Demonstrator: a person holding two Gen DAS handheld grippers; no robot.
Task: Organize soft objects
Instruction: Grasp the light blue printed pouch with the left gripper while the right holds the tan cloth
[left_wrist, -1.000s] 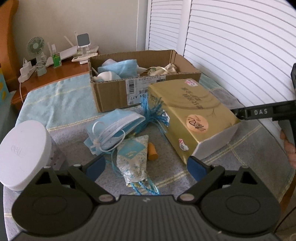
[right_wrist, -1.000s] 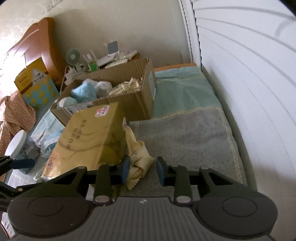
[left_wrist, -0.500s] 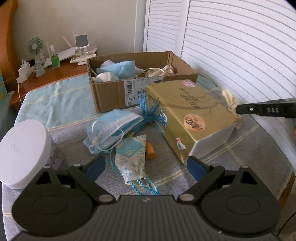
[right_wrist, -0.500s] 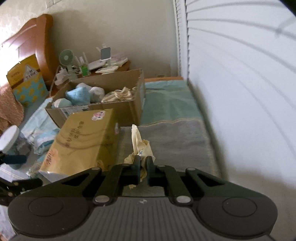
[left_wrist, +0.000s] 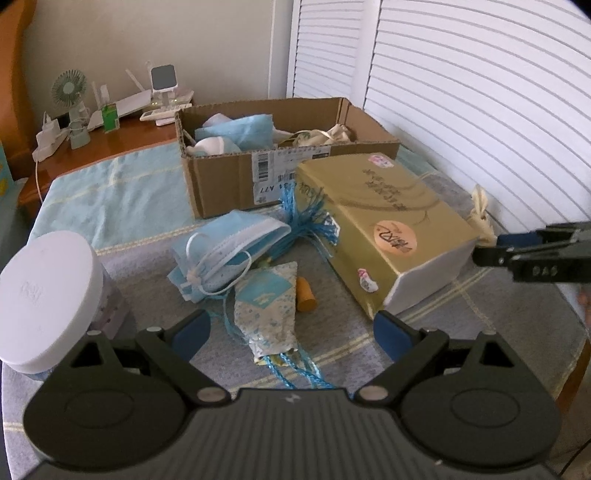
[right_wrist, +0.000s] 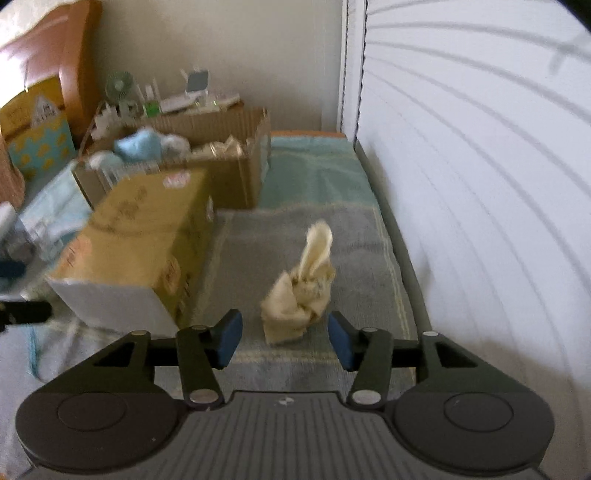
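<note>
The right gripper (right_wrist: 284, 338) gapes wide, empty, the crumpled cream cloth pouch (right_wrist: 301, 295) at its twelve o'clock. Close low around its bunched middle. The left gripper (left_wrist: 290, 332) idles open, empty.

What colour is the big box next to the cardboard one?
The big box is shiny gold with a white end and a round orange sticker on top. The left wrist view shows it best.

A plain cream wall (left_wrist: 184, 44) meets white louvred shutters (left_wrist: 461, 92) that glow with daylight. A polished reddish-brown wooden side table (left_wrist: 122, 146) stands against the wall, beside a curved wooden headboard (right_wrist: 74, 74).
</note>
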